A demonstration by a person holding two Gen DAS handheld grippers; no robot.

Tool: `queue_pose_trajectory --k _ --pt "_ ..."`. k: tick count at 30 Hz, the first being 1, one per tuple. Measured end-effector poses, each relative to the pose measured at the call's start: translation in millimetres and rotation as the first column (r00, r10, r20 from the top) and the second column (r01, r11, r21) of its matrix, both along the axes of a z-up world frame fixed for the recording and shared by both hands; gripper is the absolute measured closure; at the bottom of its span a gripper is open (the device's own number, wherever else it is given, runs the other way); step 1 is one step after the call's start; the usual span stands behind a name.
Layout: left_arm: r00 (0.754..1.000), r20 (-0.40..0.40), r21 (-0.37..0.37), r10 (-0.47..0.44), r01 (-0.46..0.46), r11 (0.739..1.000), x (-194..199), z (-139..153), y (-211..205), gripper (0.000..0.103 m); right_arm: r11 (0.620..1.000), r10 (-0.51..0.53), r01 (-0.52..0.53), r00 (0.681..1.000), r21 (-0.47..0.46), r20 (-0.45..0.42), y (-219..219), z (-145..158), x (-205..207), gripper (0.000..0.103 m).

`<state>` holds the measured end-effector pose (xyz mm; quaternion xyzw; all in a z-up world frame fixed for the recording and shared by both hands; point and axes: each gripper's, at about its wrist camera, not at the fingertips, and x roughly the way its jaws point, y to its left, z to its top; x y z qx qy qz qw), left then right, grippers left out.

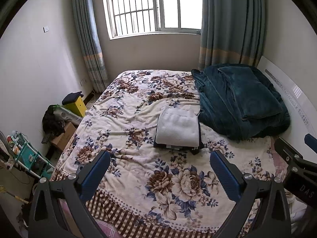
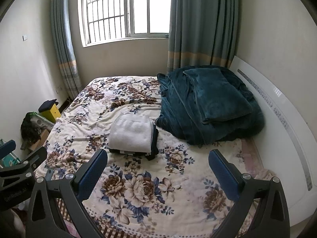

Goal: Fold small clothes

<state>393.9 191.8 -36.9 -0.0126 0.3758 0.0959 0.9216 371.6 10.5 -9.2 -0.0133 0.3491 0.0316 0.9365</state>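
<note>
A neat stack of folded clothes lies mid-bed, a white folded piece (image 1: 178,128) on top of dark folded pieces (image 1: 196,149). The same stack shows in the right wrist view, white piece (image 2: 130,131) over dark ones (image 2: 153,148). My left gripper (image 1: 160,162) is open and empty, hovering above the floral bedspread (image 1: 126,119) in front of the stack. My right gripper (image 2: 158,162) is open and empty too, in front of the stack. Each gripper's body shows at the edge of the other's view.
A heaped dark teal blanket (image 1: 241,101) with a folded piece on top lies at the back right, against a white headboard (image 2: 277,107). Left of the bed stand a yellow box (image 1: 77,105), cardboard boxes and a teal rack (image 1: 25,154). Window and curtains lie behind.
</note>
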Motion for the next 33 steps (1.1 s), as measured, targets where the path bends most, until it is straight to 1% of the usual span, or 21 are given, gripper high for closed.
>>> queue_pose_trajectory --k 23,33 --pt "1.0 0.002 -0.003 -0.001 0.001 1.0 0.6 0.4 1.9 0.0 1.0 0.005 -0.005 1.0 -0.002 0.002 2.3 0.5 3.0 0.0" --pt "1.0 0.01 0.0 0.009 -0.009 1.0 5.0 6.1 -2.1 0.0 1.0 0.008 -0.008 1.0 -0.004 0.003 2.6 0.0 4.1 0.0"
